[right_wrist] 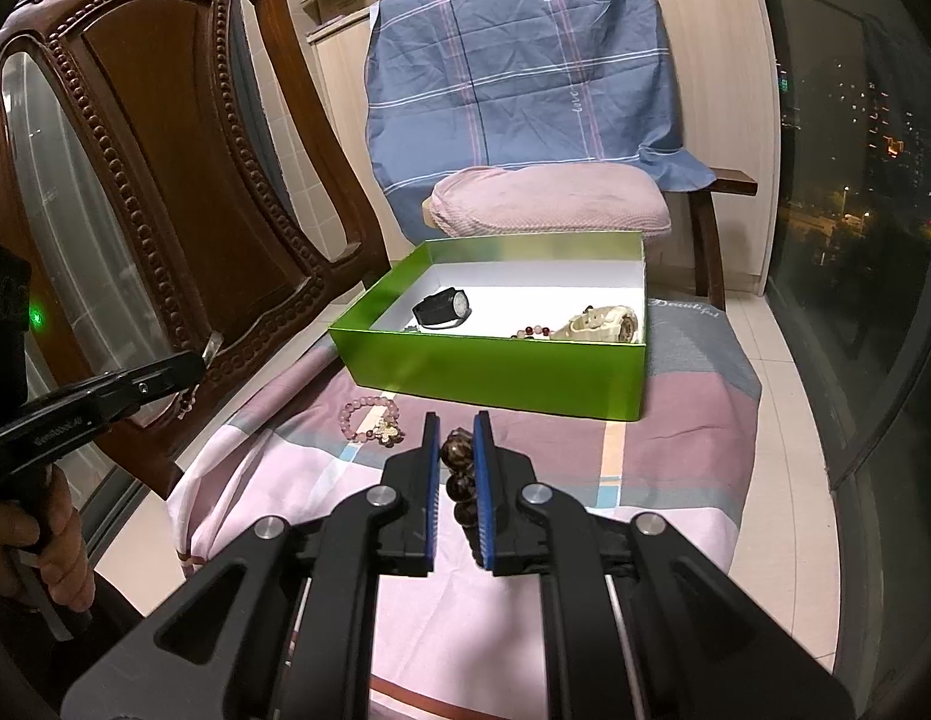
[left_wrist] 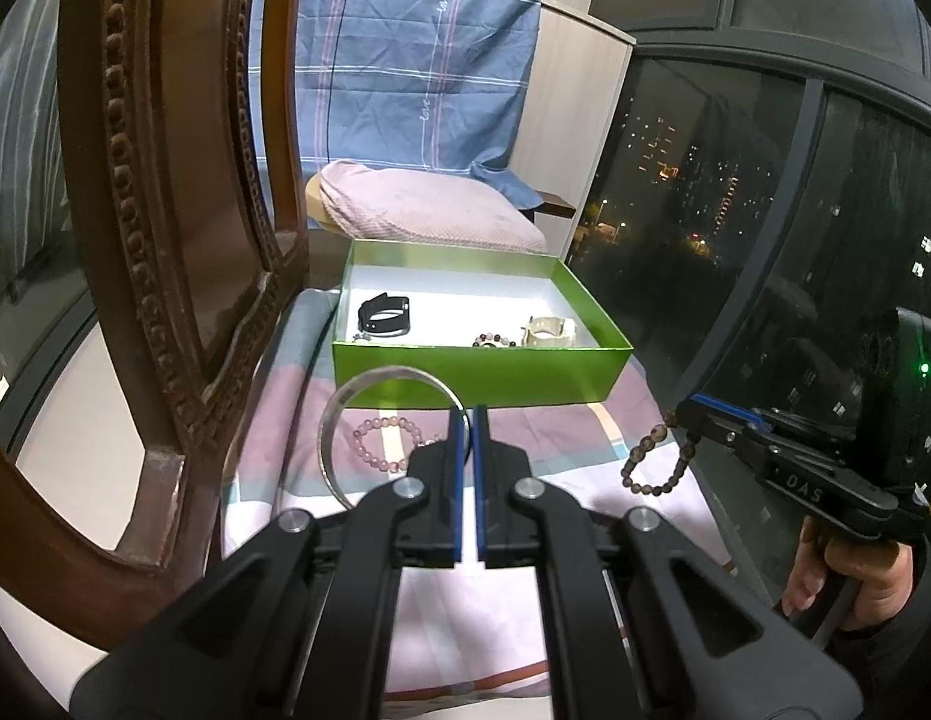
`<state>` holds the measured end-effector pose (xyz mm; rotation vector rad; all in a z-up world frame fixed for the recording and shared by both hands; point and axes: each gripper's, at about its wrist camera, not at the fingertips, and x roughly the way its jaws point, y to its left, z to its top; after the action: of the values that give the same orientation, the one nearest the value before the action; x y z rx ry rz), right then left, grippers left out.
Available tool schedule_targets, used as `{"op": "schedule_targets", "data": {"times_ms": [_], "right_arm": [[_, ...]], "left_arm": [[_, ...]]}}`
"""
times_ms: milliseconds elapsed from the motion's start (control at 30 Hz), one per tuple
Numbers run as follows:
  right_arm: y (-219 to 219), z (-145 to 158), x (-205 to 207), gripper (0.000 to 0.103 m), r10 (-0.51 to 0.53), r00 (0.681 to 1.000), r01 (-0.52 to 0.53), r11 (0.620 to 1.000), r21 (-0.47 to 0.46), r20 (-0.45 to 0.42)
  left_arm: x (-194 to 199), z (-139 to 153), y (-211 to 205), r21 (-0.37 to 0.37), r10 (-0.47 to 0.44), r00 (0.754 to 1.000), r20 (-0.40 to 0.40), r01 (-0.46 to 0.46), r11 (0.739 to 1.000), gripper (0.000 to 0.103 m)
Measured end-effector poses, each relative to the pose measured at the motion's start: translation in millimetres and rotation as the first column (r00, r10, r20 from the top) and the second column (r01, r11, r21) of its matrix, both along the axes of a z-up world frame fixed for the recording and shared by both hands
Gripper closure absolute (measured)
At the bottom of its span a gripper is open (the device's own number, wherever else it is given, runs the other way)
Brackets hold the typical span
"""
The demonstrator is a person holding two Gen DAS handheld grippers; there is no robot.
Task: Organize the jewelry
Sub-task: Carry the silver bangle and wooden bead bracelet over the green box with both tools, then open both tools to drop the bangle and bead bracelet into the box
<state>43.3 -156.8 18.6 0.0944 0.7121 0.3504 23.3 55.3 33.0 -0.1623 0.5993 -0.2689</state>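
Looking along the left tool [left_wrist: 465, 414], its blue pads are pressed together on a clear bangle [left_wrist: 345, 420], raised in front of the green box [left_wrist: 483, 372]; the right tool [left_wrist: 699, 408] dangles a dark bead bracelet [left_wrist: 651, 462] beside the window. Only the right wrist view shows those dark beads [right_wrist: 456, 468] pinched between the right tool's [right_wrist: 456, 420] pads, with a pink bracelet [right_wrist: 369, 417] lying on the checked cloth [right_wrist: 675, 438].

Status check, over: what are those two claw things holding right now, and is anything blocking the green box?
Left gripper shut on silver bangle. Right gripper shut on dark bead bracelet. Green box ahead, path clear.
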Motion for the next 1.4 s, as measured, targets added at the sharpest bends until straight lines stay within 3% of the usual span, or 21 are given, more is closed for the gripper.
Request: {"op": "schedule_targets", "data": {"times_ms": [267,533,667,833,1033,1100,1133,1167,1200,1233,1267,1400], "right_arm": [[7,14,19,0.092,0.016,0.999,-0.016,1.0,0.005,0.039],[17,41,92,0.092,0.008,0.993,-0.014,0.999,0.051,0.119],[22,30,139,0.092,0.008,0.993,-0.016,0.998,0.064,0.122],[22,10,185,0.092,-0.035,0.996,0.03,0.998,0.057,0.081],[16,-2,218,0.091,-0.097,0.994,0.094,0.994,0.055,0.053],[13,-1,220,0.059,-0.121,0.991,0.118,0.992,0.052,0.058],[10,3,217,0.021,-0.146,0.987,0.142,0.988,0.056,0.073],[4,10,210,0.005,-0.195,0.974,0.187,0.98,0.071,0.118],[-3,20,200,0.004,-0.251,0.95,0.236,0.967,0.1,0.185],[-7,27,191,0.003,-0.271,0.936,0.25,0.961,0.121,0.223],[-12,36,184,0.003,-0.277,0.928,0.248,0.959,0.14,0.249],[-36,74,141,0.003,-0.323,0.884,0.25,0.938,0.242,0.338]], "left_arm": [[22,9,-2,0.004,0.036,0.999,0.012,-0.036,0.999,0.1],[92,34,-13,0.037,0.065,0.995,0.069,-0.068,0.997,0.1],[143,30,-24,0.069,0.059,0.997,0.056,-0.063,0.996,0.1],[196,14,-21,0.051,0.083,0.997,-0.006,-0.082,0.995,0.1],[219,1,-20,0.032,0.099,0.994,-0.048,-0.097,0.995,0.099],[220,-1,-21,0.052,0.106,0.993,-0.045,-0.103,0.993,0.097],[220,1,-22,0.065,0.107,0.994,-0.028,-0.105,0.992,0.077],[215,6,-22,0.079,0.115,0.993,-0.003,-0.115,0.99,0.031],[211,11,-21,0.088,0.133,0.991,0.026,-0.135,0.987,0.012],[194,26,-17,0.088,0.179,0.975,0.13,-0.191,0.978,0.004],[181,38,-14,0.076,0.194,0.962,0.193,-0.212,0.974,0.004],[136,79,4,0.0,0.188,0.937,0.295,-0.197,0.98,0.004]]}}
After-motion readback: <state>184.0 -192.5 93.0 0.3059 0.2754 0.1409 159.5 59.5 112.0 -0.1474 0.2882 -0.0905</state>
